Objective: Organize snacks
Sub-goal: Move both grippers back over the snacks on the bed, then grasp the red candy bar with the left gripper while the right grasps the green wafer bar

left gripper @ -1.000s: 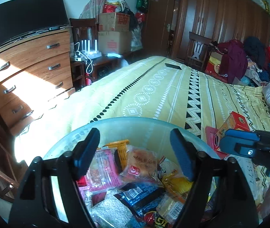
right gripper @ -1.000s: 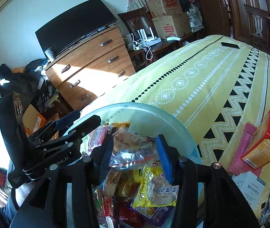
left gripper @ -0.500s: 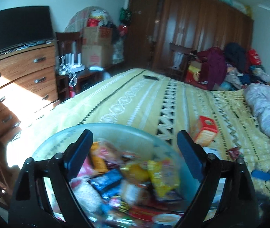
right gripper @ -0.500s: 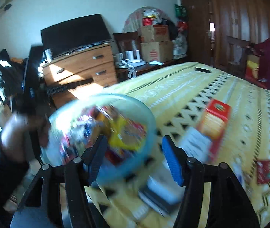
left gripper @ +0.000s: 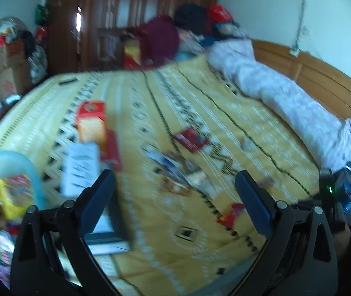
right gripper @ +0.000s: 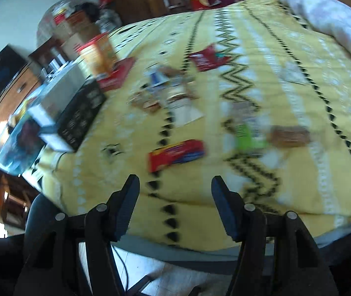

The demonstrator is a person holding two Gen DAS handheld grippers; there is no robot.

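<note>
A pale blue bowl (left gripper: 31, 170) heaped with snack packets sits at the bed's left edge, and its rim (right gripper: 2, 145) also shows far left in the right wrist view. My left gripper (left gripper: 173, 175) hangs over the yellow bedspread (left gripper: 224, 113), its jaws opening wide with nothing between them. Loose snacks (left gripper: 183, 172) lie ahead of it, and a red packet (left gripper: 232, 213) lies by its right finger. My right gripper (right gripper: 174, 178) is above the bed's front edge, its jaws closing on nothing. A red flat packet (right gripper: 176, 154) lies just beyond its tips, with a green packet (right gripper: 245, 138) to the right.
An orange-red box (left gripper: 91, 123), a white box (left gripper: 80, 165) and a black box (right gripper: 81, 116) stand between the bowl and the loose snacks. A rolled pale quilt (left gripper: 286, 93) lies along the wooden headboard (left gripper: 323, 74). Bare floor (right gripper: 175, 278) shows below the bed edge.
Both grippers swung right, away from the bowl and out over the bed. The right gripper let go of the clear snack bag it held over the bowl. The left jaws spread wider.
</note>
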